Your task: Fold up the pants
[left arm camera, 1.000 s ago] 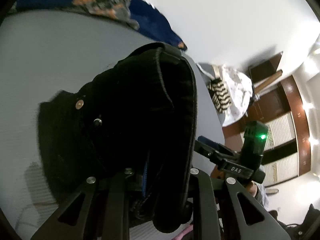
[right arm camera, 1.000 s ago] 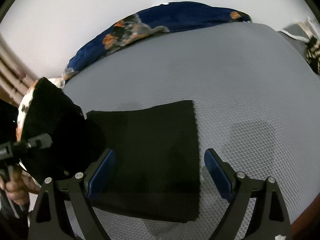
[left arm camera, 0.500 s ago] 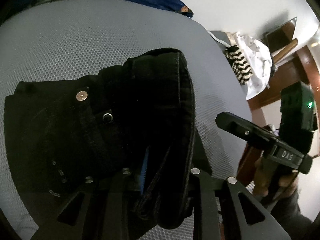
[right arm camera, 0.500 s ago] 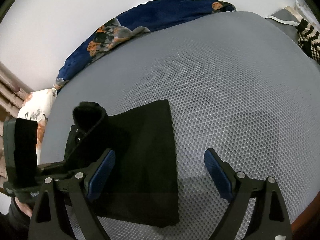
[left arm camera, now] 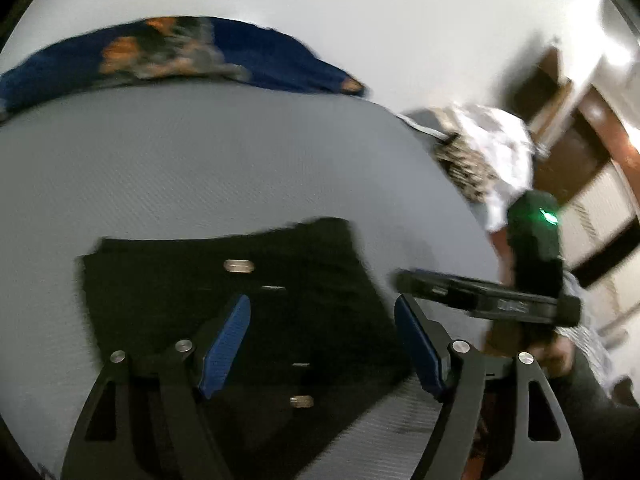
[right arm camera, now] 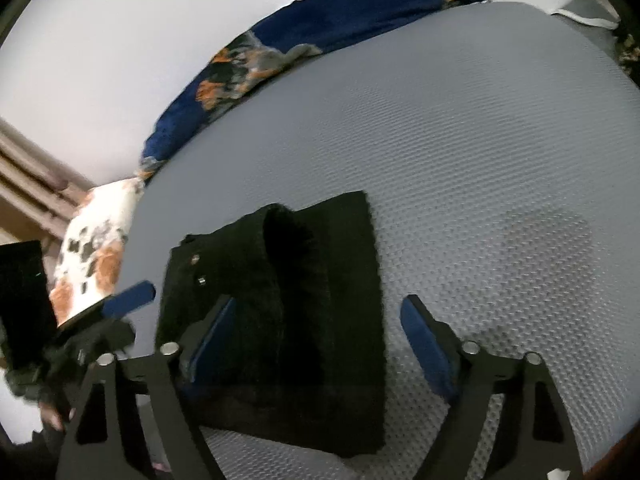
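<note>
Pants [right arm camera: 304,320], black denim with metal rivets, sit folded into a chunky rectangle on our dimpled grey mattress [right arm camera: 480,160], both the left gripper [left arm camera: 324,344] and right gripper [right arm camera: 316,344] spread wide, gripping nothing.

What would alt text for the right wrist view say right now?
Folded black pants lie on a grey textured mattress, a raised hump of fabric on top, below the open right gripper. The left gripper is at far left, a blue patterned blanket behind.
</note>
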Available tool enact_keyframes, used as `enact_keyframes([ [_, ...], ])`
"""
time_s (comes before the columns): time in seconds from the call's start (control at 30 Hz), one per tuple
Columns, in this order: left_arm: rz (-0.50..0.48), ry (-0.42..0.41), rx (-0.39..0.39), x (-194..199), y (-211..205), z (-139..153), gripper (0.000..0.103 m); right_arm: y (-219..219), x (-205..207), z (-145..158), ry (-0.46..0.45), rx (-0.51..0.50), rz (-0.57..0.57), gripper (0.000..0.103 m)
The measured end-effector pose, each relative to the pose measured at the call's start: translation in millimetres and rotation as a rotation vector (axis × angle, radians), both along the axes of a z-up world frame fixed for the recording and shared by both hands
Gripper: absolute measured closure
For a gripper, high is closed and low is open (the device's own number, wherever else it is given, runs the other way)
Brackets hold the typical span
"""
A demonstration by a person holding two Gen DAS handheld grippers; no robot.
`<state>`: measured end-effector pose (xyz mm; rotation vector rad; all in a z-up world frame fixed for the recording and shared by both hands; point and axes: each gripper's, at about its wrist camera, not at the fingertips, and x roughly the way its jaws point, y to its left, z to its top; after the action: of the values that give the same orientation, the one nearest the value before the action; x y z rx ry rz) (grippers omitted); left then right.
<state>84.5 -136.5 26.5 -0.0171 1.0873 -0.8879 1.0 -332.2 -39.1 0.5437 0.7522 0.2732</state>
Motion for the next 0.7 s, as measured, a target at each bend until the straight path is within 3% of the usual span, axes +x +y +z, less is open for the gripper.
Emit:
enact_keyframes([
  [0.17, 0.115, 0.014, 0.075, 16.6, 42.7, -18.8, 0.028, 3.8, 13.3, -13.6, 0.031, 0.072, 0.094, 0.034],
  [0.3, 0.174, 0.045, 0.092, 20.1, 67.9, -32.4, 0.028, 4.7, 22.9, -22.3, 0.059, 0.058, 0.102, 0.034],
  [0.6, 0.212, 0.081, 0.149, 17.8, 65.9, -61.2, 0.028, 14.2, 51.5, -28.7, 0.022, 0.095, 0.159, 0.034],
  [0.67, 0.215, 0.081, 0.155, 18.3, 63.6, -63.9, 0.028, 13.6, 58.2, -29.6, 0.005, 0.139, 0.172, 0.039],
  [0.7, 0.216, 0.08, 0.156, 18.2, 62.7, -64.2, 0.028, 12.9, 60.1, -30.4, 0.002, 0.156, 0.175, 0.045],
])
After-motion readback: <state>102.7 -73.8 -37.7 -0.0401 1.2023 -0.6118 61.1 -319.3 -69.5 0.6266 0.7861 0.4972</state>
